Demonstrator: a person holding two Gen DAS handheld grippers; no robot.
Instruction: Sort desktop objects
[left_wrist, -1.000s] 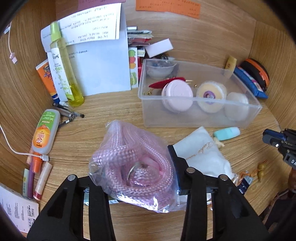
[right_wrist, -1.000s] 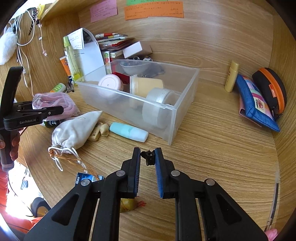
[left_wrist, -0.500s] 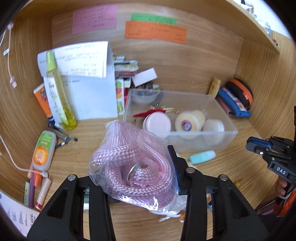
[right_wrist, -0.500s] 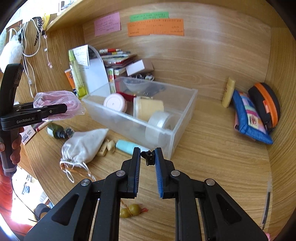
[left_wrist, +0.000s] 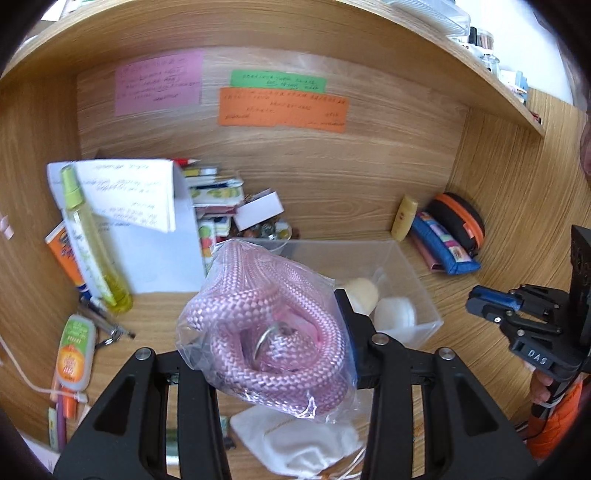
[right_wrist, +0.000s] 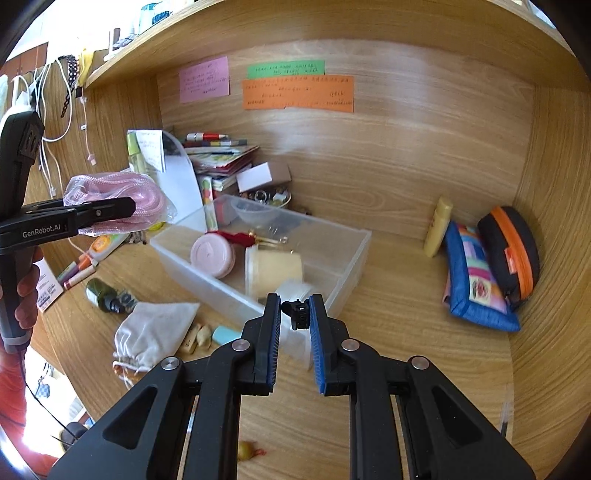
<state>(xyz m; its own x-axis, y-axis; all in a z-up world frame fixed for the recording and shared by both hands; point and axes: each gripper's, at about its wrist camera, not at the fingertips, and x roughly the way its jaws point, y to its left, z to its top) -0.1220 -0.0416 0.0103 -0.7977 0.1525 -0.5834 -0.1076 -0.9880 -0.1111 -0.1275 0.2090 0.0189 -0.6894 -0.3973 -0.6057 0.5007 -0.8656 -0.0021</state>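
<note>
Rope bag (left_wrist: 269, 332): braided pink cord in crinkly clear plastic, clamped in my left gripper (left_wrist: 273, 354) | right gripper (right_wrist: 294, 325): narrow gap, pinching small black clip (right_wrist: 297, 312) | clear bin (right_wrist: 354, 251) at 12 o'clock

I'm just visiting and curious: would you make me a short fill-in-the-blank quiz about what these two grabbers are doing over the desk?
1. The left gripper holds a bagged rope coloured ____.
2. The right gripper pinches a small black ____.
3. The clear bin sits on the ____.
4. The highest note on the back wall is coloured ____.

Missing words: pink; clip; desk; green
</note>
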